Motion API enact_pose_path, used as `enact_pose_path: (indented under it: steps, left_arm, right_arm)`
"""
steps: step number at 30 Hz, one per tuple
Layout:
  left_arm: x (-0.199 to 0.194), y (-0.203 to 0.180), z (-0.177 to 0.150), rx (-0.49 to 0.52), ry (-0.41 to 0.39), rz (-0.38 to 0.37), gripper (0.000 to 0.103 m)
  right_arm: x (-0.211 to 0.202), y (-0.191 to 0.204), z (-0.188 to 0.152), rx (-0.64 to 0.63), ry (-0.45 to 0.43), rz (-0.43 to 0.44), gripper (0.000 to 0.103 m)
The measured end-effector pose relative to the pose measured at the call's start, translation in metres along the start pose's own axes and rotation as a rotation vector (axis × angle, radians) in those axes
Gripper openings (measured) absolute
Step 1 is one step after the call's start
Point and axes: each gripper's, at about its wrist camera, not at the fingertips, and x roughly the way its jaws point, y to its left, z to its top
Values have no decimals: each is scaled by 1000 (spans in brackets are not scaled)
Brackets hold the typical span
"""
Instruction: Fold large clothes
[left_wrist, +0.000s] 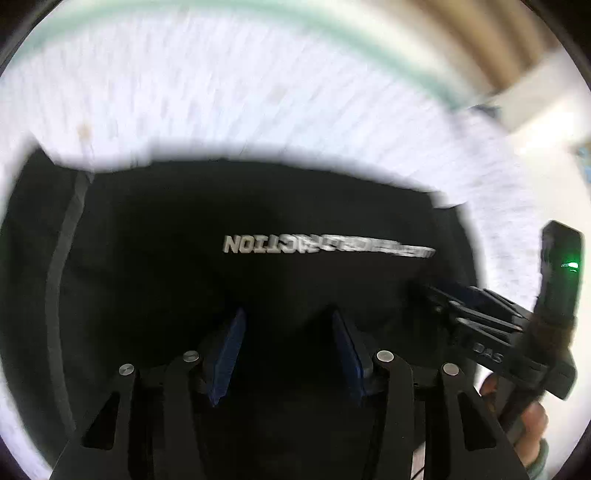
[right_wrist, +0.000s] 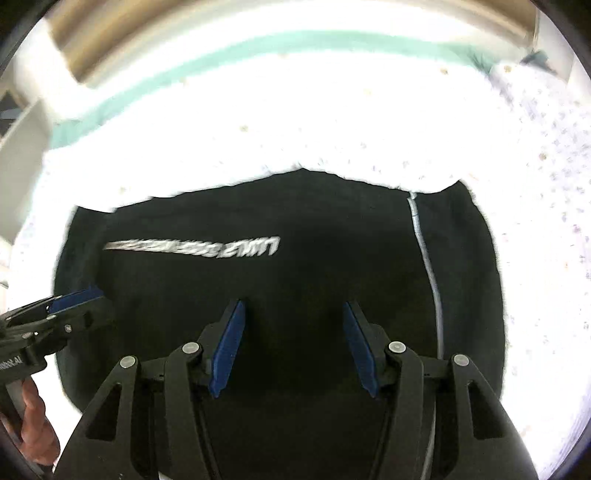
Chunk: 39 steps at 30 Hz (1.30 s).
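Observation:
A black garment (left_wrist: 229, 288) with white lettering (left_wrist: 325, 245) lies flat on a white speckled bed sheet (left_wrist: 221, 88). It also shows in the right wrist view (right_wrist: 295, 258), with a grey stripe (right_wrist: 430, 266) down its right side. My left gripper (left_wrist: 288, 350) is open and empty just above the cloth. My right gripper (right_wrist: 295, 343) is open and empty above the cloth too. The right gripper shows at the right of the left wrist view (left_wrist: 439, 295). The left gripper shows at the left of the right wrist view (right_wrist: 79, 297). Both views are motion-blurred.
The sheet (right_wrist: 332, 122) has a green band (right_wrist: 258, 44) along its far edge. A wooden headboard or wall (right_wrist: 147, 22) stands behind it. A white piece of furniture (right_wrist: 22, 140) stands at the left.

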Motion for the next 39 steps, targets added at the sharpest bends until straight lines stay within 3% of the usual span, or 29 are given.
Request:
enact_pose_path:
  steps: [1, 3, 6, 8, 11, 15, 19, 24, 26, 30, 35, 39]
  left_arm:
    - [14, 9, 3, -24, 16, -7, 50]
    - [23, 14, 6, -17, 10, -3, 50]
    - [21, 11, 5, 18, -2, 25, 50]
    - [14, 5, -1, 27, -25, 24, 50]
    - [-11, 0, -11, 36, -62, -12, 50]
    - [-55, -5, -48, 76, -100, -56, 51]
    - [-73, 3, -88, 56, -106, -73, 51]
    - [-18, 30, -110, -58, 13, -64, 51]
    - [-7, 21, -108, -72, 14, -56, 51]
    - [-11, 11, -109, -28, 12, 14, 52]
    - [-30, -2, -130, 27, -21, 22, 53]
    - [-50, 2, -161, 56, -12, 51, 57]
  right_arm:
    - [21, -3, 2, 8, 36, -7, 59]
    - [39, -2, 1, -24, 12, -47, 61]
    - [42, 1, -3, -47, -18, -77, 62]
    - [36, 0, -4, -44, -36, -51, 62]
    - [17, -10, -12, -3, -72, 11, 63]
    - [-35, -12, -42, 4, -133, 65, 64]
    - [-56, -2, -79, -24, -111, 82, 65]
    - [-6, 14, -106, -77, 41, -69, 65]
    - [3, 22, -106, -116, 34, -115, 65]
    - [7, 29, -108, -184, -42, -182, 76]
    - [-17, 6, -135, -141, -75, -136, 80]
    - [-28, 8, -157, -221, -57, -196, 96]
